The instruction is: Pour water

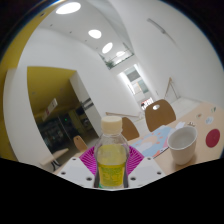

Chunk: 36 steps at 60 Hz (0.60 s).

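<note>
My gripper (111,168) is pinching a clear plastic bottle (111,155): both pink pads (90,158) press against its sides, one to either flank, with no gap that I can see. The bottle stands upright between my fingers, its lower body filled with a yellowish liquid, its neck narrowing to a pale cap (112,122) that looks to be on. (The very bottom of the bottle is hidden from me, so I cannot tell whether it rests on anything.)

Just ahead and to the right of my fingers sits a white cup (182,144), upright, its mouth open toward the ceiling, clear of the bottle with free space between the two. It stands on a pale desk (160,152) whose surface stretches off to the right; the desk's near edge runs close under my fingers. Farther right, near the desk's far side, lies a dark red round object (212,137) that I cannot make out well.

Beyond the desk stand wooden chairs (157,113), well apart from the cup. To the left a yellow wall panel (50,90) and some dark furniture fill the room's side. Overhead, a white ceiling carries a row of round lights (94,33), and a bright window (134,78) shows at the far end.
</note>
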Tool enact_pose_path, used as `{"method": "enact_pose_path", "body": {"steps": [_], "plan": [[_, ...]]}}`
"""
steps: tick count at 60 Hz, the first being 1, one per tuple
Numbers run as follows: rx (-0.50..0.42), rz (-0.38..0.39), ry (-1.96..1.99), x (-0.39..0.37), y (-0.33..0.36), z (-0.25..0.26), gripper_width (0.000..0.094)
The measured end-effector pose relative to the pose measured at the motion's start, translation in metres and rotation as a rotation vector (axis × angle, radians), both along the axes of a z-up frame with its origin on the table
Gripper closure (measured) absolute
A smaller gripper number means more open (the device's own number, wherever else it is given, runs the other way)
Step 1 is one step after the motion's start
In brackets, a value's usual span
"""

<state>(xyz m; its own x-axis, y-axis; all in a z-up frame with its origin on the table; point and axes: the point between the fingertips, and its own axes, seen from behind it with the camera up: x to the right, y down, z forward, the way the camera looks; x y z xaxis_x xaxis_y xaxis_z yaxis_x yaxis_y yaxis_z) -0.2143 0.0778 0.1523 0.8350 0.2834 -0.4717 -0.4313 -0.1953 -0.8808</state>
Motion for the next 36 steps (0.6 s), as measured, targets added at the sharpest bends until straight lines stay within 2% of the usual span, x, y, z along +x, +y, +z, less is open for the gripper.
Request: {"method": "enact_pose_path", "body": {"steps": [7,9,18,27,34,35,36], "plan": [[-0.079,0.015,0.443,0.037,0.021,0.023,0.0602],[-0.118,-0.008,0.561,0.038,0.012,0.036,0.0602],[-0.301,-0.020,0.995,0.072,0.028,0.015,0.0600],[-0.451,0.053,1.270,0.069,0.009,0.008,0.0593],[-0.467,0.114,1.239,0.060,0.001,0.012,0.0592],[-0.473,0.131,1.233,0.057,-0.018,0.023,0.0591],[-0.482,0.131,1.226,0.053,0.000,0.022,0.0592]]}}
